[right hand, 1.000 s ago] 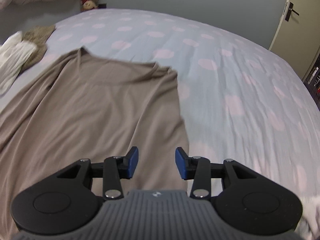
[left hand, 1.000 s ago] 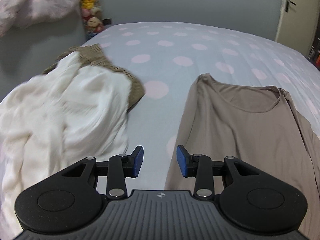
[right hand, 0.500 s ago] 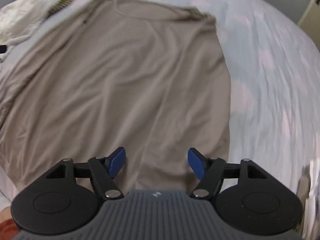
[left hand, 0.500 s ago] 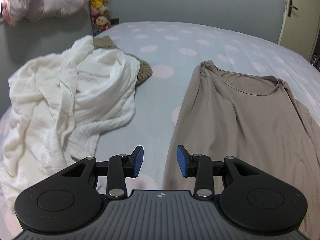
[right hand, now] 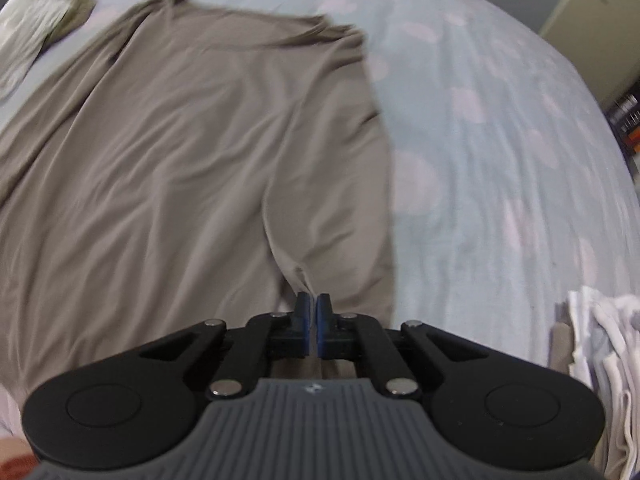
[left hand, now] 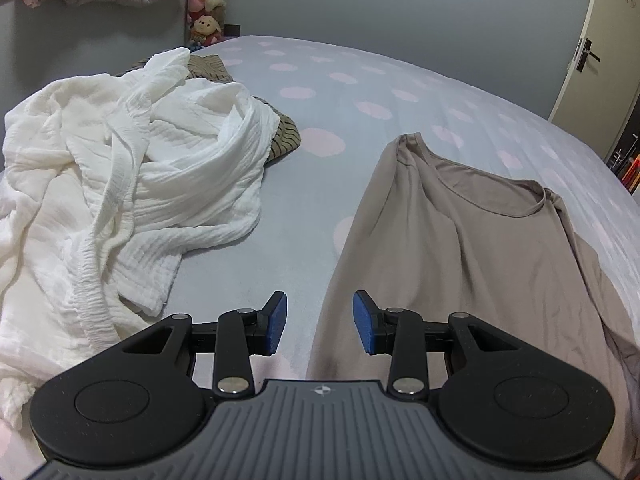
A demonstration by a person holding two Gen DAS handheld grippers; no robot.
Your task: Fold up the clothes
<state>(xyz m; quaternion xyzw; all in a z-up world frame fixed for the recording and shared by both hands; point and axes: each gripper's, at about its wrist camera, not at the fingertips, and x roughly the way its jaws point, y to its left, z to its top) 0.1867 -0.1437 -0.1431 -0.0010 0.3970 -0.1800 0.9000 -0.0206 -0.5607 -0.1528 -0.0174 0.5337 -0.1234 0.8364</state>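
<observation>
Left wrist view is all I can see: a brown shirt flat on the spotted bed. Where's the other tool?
Observer: The right tool has just been closing and is shut on a pinch of the brown shirt, near its closer edge.
Operator: Anything else on that side?
Observer: A pile of white clothes lies on the bed, right of the shirt.
Operator: Touching the shirt?
Observer: No, bare sheet shows between them.

bed (left hand: 400, 92) with pale blue sheet, pink dots; taupe top (left hand: 472, 240) spread flat on it, crumpled white garment (left hand: 120, 184) well apart at its side over a brown knit (left hand: 286, 138), maybe folded whites (right hand: 604, 360) at near edge
</observation>
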